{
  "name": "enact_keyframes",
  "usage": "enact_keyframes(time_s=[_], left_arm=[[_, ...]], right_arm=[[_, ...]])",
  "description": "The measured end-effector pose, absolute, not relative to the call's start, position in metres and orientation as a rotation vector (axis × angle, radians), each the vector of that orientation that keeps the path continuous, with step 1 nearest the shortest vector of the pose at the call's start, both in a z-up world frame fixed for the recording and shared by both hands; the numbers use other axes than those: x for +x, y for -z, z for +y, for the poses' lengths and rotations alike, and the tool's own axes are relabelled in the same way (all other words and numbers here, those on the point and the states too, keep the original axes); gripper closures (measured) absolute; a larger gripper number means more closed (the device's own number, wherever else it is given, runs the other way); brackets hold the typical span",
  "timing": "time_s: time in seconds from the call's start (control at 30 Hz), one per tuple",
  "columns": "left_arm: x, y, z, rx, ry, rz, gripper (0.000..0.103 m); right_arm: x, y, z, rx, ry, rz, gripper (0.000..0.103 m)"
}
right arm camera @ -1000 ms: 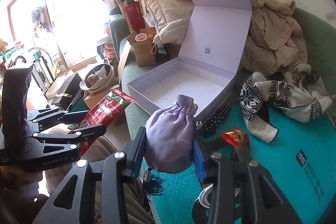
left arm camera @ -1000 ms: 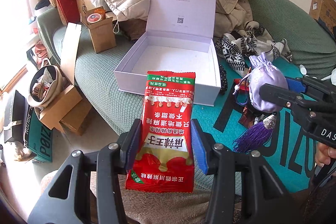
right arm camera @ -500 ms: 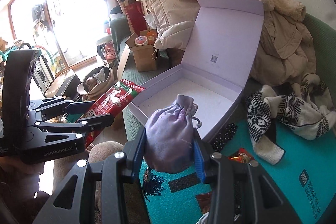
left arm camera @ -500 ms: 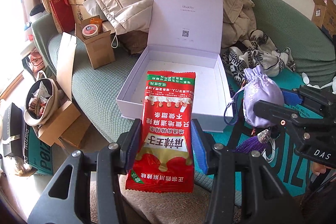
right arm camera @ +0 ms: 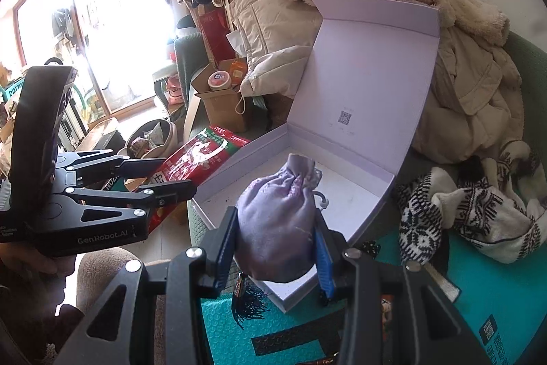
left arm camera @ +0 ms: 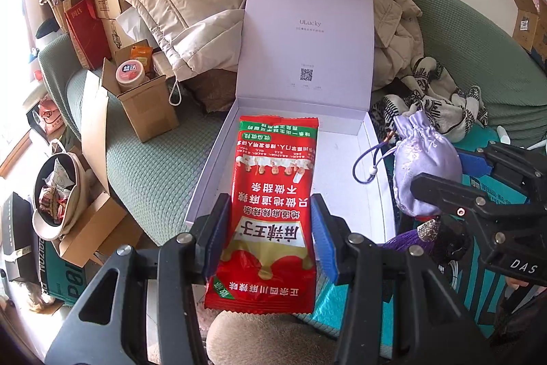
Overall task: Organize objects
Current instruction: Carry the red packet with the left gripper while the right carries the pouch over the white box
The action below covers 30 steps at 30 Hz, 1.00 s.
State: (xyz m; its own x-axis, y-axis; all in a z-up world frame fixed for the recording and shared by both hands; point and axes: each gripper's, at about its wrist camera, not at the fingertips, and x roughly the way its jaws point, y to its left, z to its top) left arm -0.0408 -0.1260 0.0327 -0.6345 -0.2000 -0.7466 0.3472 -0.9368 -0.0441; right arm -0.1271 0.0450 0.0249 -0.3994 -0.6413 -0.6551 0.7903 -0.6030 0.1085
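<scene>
1. Left wrist view: the left gripper [left arm camera: 266,238] clamps the red snack packet [left arm camera: 273,194] by its long sides, its far end reaching over the near edge of the open lilac box [left arm camera: 212,166], apparently to be laid flat inside.
2. Right wrist view: the right gripper [right arm camera: 277,248] squeezes the lilac drawstring pouch [right arm camera: 277,221] upright above the box's [right arm camera: 383,200] near corner, tassel [right arm camera: 248,303] dangling, probably bound for the same box.

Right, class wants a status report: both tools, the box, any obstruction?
Left tool clamps red snack packet. Right tool clamps lilac pouch. Both over open white box, nothing inside. Nothing blocking.
</scene>
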Motion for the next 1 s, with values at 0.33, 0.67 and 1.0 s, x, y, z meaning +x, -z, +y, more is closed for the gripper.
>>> enact_keyframes(time_s=[0.33, 0.67, 1.0], left_arm=[[-0.094, -0.021, -0.156, 1.163, 2.592, 0.249, 0.059], [-0.150, -0.005, -0.178, 1.187, 2.620, 0.242, 0.059], [-0.196, 0.023, -0.206, 1.202, 2.617, 0.235, 0.059]], right_arm=[[-0.166, -0.025, 0.024, 0.818, 2.078, 0.299, 0.062], [-0.206, -0.015, 0.007, 0.828, 2.097, 0.311, 0.062], [-0.242, 0.002, -0.011, 0.847, 2.132, 0.324, 0.062]])
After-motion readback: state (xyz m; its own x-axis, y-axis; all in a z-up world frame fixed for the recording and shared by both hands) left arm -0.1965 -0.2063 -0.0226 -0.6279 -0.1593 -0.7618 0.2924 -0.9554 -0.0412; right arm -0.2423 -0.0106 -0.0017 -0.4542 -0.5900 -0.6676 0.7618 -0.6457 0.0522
